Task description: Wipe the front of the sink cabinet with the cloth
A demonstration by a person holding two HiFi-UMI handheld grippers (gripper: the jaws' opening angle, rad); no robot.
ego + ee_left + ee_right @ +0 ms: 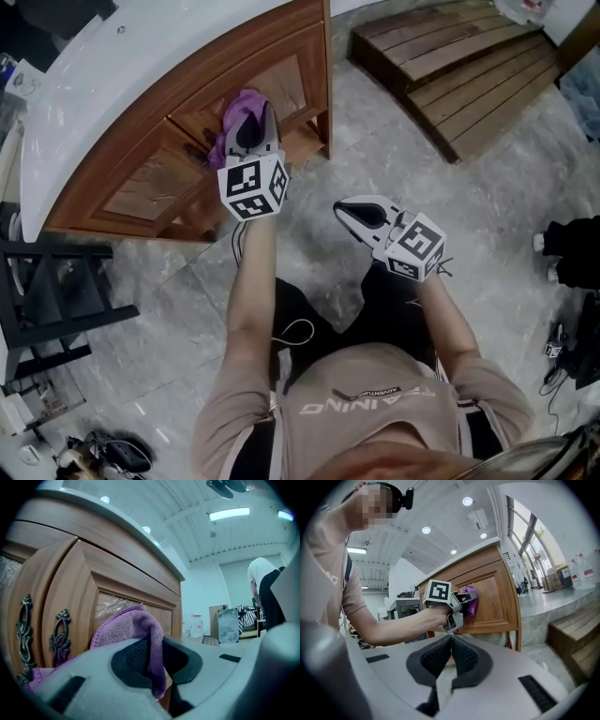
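The left claw (157,649) pinches the purple cloth (125,626) against the sink cabinet door (150,190); the right claw (451,655) is closed, empty.

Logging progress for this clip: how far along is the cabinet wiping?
Done: the left gripper has the purple cloth clamped. In hand: the cloth sits against a door panel of the cabinet front. Left: no wiped area shows, so the other panels probably remain. The right gripper is shut, empty, away from it.

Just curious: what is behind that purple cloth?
The wooden cabinet door; the cloth, clamped in the left gripper, lies against it. The patch of door directly beneath is covered.
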